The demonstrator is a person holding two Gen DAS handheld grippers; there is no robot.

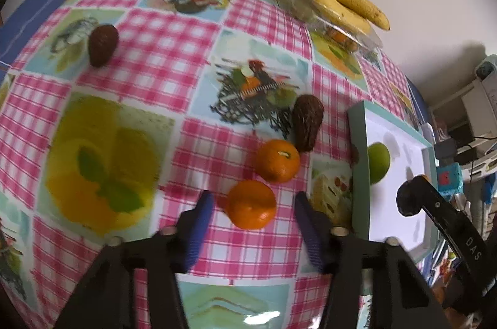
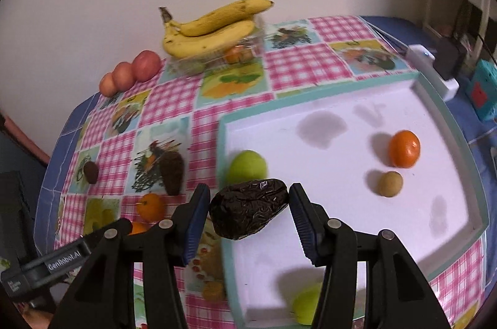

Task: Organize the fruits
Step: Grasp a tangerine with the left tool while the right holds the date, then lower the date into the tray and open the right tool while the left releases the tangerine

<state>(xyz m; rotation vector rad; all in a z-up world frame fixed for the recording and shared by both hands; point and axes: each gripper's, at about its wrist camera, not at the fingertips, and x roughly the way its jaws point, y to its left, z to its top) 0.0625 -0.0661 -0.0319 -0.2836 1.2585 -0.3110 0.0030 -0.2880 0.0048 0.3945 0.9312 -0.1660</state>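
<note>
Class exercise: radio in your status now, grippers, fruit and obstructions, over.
Right hand-held gripper shut on avocado over tray. Left hand-held gripper open around orange. Green apple just beyond avocado.

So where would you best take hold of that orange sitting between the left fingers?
Across its round middle, coming down from above. The orange sits alone on the tablecloth, clear of the second orange behind it, and the left gripper already straddles it with free cloth on both sides. Being round, its widest part gives the surest hold.

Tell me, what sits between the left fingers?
An orange, in the left wrist view. It lies on the tablecloth between the fingers, with gaps on both sides.
</note>
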